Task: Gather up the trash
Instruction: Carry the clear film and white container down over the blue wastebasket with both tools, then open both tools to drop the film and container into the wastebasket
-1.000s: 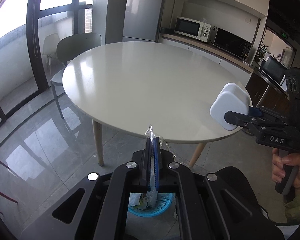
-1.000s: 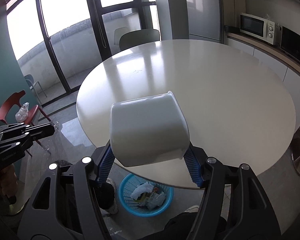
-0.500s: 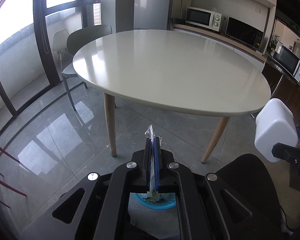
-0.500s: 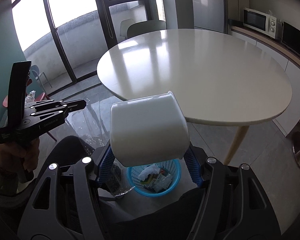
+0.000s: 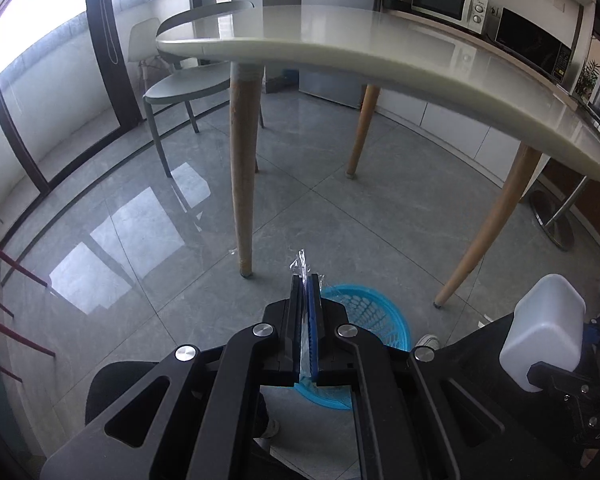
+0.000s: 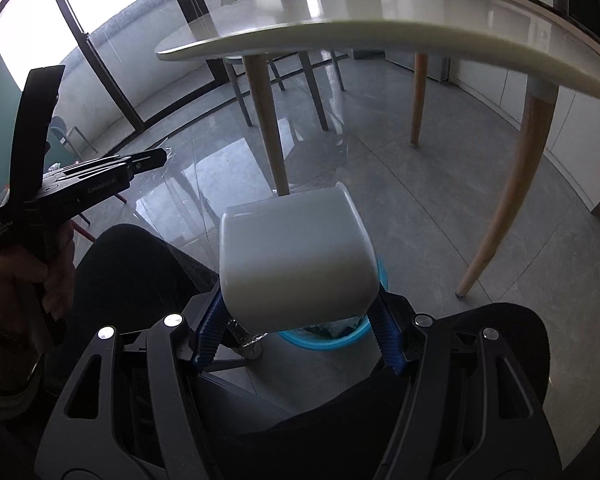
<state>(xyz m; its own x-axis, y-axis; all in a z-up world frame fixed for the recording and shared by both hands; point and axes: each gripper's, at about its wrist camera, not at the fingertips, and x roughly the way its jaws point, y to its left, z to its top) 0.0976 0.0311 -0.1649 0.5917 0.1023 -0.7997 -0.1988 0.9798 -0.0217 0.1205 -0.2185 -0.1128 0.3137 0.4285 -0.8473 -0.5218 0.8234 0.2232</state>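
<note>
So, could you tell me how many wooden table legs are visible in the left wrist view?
3: the nearest left of centre, one farther back, one at right. Any fourth is hidden.

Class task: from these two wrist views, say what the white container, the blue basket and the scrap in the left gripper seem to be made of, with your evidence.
White container: probably plastic, smooth, matte, slightly translucent, with rounded moulded corners.
Blue basket: plastic, judging by its bright uniform colour and moulded lattice wall.
Scrap in the left gripper: thin clear plastic film, crinkled, glinting.
</note>
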